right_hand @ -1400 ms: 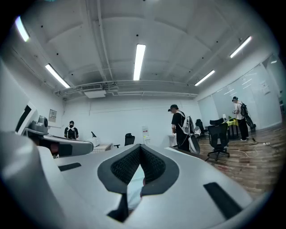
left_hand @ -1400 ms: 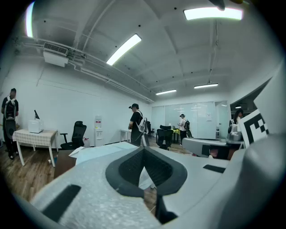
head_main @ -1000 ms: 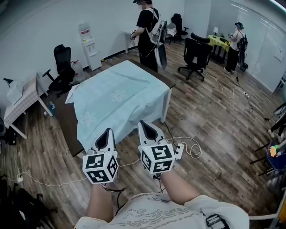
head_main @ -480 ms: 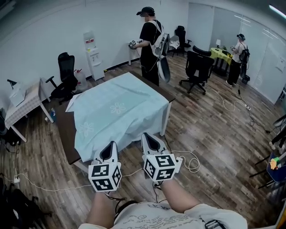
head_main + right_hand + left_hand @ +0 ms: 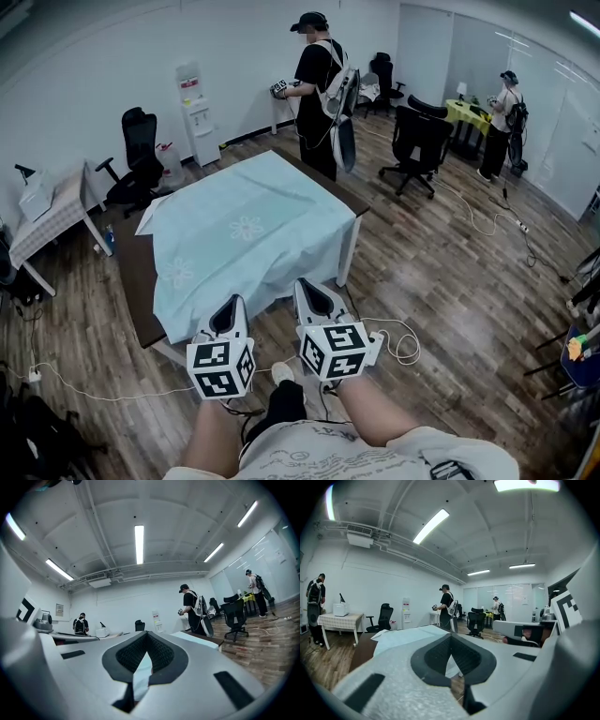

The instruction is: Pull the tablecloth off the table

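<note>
Hovering side by side just before the near edge of the table (image 5: 131,281), the left gripper (image 5: 227,305) and right gripper (image 5: 307,286) both have their jaws clenched tip to tip, gripping only each other. The pale blue tablecloth (image 5: 244,230) lies spread across the table, its hem draping down the table's near side.

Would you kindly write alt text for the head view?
A light blue tablecloth covers a table in an office; the left gripper and right gripper, both shut, point at its near hanging edge. Two people stand farther back.
</note>
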`<action>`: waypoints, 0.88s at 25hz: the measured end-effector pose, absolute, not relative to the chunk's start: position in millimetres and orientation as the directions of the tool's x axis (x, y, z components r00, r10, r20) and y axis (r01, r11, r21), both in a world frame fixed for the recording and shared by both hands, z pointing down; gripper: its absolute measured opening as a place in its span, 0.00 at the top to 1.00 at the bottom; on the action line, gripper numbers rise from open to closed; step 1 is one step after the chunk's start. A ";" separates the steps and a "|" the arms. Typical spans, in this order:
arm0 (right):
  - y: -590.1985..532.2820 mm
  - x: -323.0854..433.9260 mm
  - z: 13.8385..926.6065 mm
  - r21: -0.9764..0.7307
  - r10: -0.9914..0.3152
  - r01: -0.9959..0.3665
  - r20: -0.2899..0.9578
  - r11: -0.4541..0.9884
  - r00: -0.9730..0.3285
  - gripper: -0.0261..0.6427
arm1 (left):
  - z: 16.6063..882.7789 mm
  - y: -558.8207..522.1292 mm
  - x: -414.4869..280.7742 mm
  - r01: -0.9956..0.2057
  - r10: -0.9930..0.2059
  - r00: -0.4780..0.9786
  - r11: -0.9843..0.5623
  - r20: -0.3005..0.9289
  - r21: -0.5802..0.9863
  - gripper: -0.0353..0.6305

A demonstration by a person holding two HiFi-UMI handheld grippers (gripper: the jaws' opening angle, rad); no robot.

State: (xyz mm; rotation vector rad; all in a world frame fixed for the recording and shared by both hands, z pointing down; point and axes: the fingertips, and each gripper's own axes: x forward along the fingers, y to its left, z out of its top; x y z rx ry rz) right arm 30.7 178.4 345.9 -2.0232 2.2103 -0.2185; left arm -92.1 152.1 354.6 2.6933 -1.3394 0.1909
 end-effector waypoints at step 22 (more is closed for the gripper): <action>-16.4 81.1 370.1 -0.162 -0.994 -0.982 0.045 0.092 -0.101 0.94 | 377.8 -44.3 -33.5 -0.787 -0.768 0.616 -0.612 0.178 0.084 0.93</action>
